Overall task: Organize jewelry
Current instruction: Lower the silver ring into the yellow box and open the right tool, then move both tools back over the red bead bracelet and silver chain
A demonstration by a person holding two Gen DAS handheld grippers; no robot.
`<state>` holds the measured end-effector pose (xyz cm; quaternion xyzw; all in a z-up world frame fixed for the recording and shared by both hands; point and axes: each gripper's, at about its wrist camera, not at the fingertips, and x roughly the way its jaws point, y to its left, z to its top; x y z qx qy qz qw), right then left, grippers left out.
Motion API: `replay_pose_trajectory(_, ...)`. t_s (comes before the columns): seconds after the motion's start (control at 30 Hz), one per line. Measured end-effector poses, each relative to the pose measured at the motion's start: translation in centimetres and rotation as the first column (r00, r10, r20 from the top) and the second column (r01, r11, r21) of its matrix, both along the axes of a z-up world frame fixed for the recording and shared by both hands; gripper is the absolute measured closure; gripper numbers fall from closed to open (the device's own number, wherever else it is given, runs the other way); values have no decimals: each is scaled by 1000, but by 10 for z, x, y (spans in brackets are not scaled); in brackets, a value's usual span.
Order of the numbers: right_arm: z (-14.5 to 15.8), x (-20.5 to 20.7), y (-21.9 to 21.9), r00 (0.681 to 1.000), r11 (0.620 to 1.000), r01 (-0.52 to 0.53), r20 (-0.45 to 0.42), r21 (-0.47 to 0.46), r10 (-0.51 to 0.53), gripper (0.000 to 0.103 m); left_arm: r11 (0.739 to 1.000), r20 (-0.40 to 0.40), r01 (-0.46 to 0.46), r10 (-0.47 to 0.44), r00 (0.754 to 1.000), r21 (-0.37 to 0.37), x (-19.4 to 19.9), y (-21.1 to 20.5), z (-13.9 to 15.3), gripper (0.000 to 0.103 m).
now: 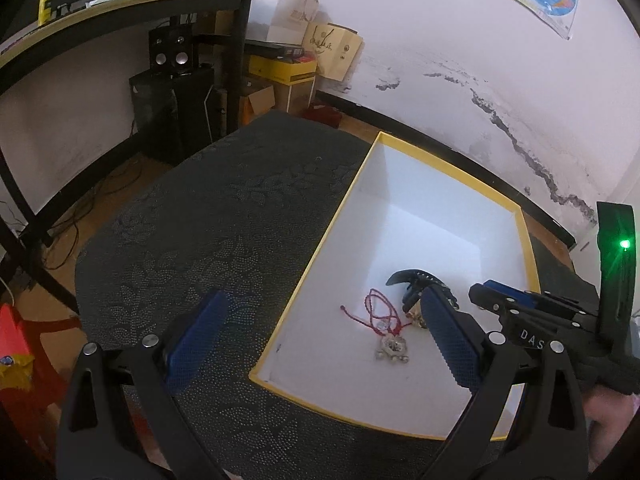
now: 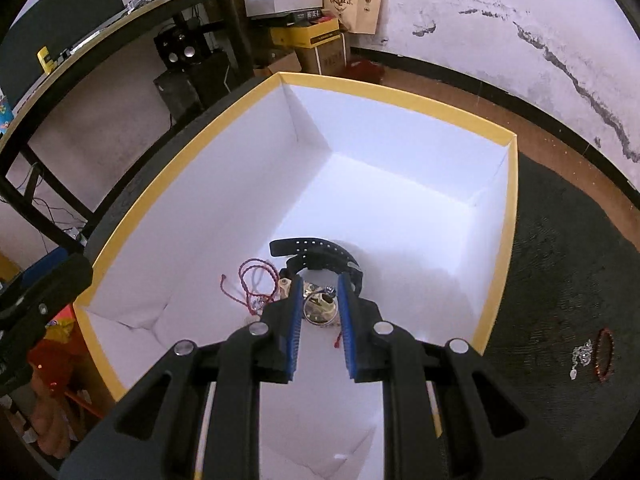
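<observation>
While the right hand-held gripper [image 2: 318,300] reaches down inside the white box [image 2: 400,184], its blue pads [image 2: 295,320] stand a little apart on either side of a watch [image 2: 320,308], whose round face sits between the fingertips; whether the pads actually touch it cannot be told. The watch's black perforated strap [image 2: 316,254] curls away toward 12 o'clock of the fingertips. At about 10 o'clock of them lies a red cord necklace [image 2: 256,280], looped on the box floor just beside the watch. In the left wrist view its silver pendant [image 1: 392,348] rests at the near end of the cord.

The left hand-held gripper [image 1: 320,344] is spread wide and holds nothing. One pad hangs over the dark patterned table [image 1: 224,220]; the other pad [image 1: 452,344] is over the box interior, straddling the yellow rim [image 1: 316,256].

Outside the box, at 3 o'clock of the right hand-held gripper in its own view, a red bead bracelet [image 2: 604,354] and a small silver chain piece [image 2: 580,356] lie side by side on the table, well apart from the box wall.

Beyond the table, a desk [image 1: 120,8], black speakers [image 1: 172,54] and cardboard boxes [image 1: 296,68] stand against a scuffed white wall [image 1: 480,92].
</observation>
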<state>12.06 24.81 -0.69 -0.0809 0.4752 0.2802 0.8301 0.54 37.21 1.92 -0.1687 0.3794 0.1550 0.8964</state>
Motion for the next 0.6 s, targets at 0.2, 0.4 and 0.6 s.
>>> replay_pose_trajectory(0.2,1,3,-6,1000,999,10,-7,42,-10,38,1000,-3,-1,1,1000,4,1,-1,-1,8)
replay_pose_trajectory(0.4,19,-7,-35,1000,993,10,21,120,-12,30,1000,-1,4,-4,1000,14,4,-9,-1,8)
replay_pose_trajectory(0.6,36,-36,-133,983,988,87,148,128,-106,22,999,57,44,-45,997,19,10,-34,9,8)
